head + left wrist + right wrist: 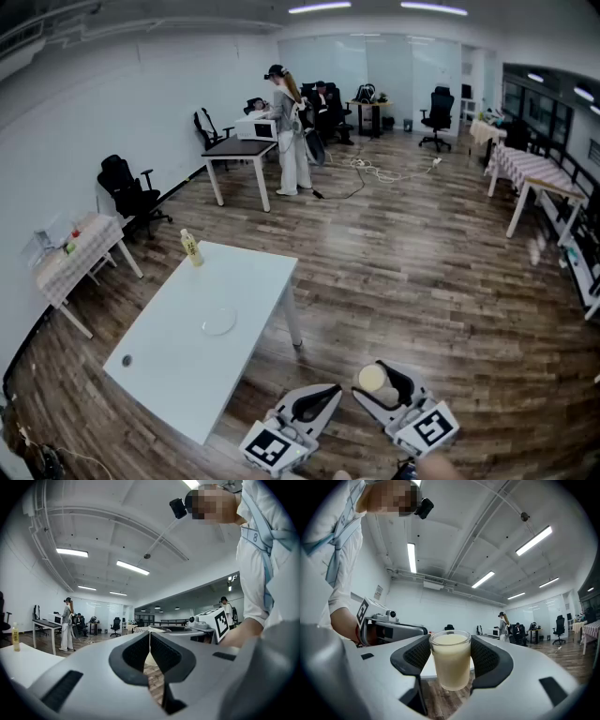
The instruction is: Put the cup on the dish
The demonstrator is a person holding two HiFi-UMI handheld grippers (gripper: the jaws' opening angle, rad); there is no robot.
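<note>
A clear glass cup [450,663] full of creamy pale liquid hangs in the air between the black pads of my right gripper [450,645], which is shut on it. In the head view the cup [372,378] and right gripper [379,379] are at the bottom, over the wood floor, right of the white table [178,375]. A clear round dish [218,322] lies near the table's middle. My left gripper [329,392] is beside the right one, its jaws shut with nothing between them [149,637].
A yellow bottle [191,248] stands at the table's far corner and a small dark spot [127,360] lies near its front left. A person [290,131] stands at a desk far back. A checkered table [70,258] is at the left wall.
</note>
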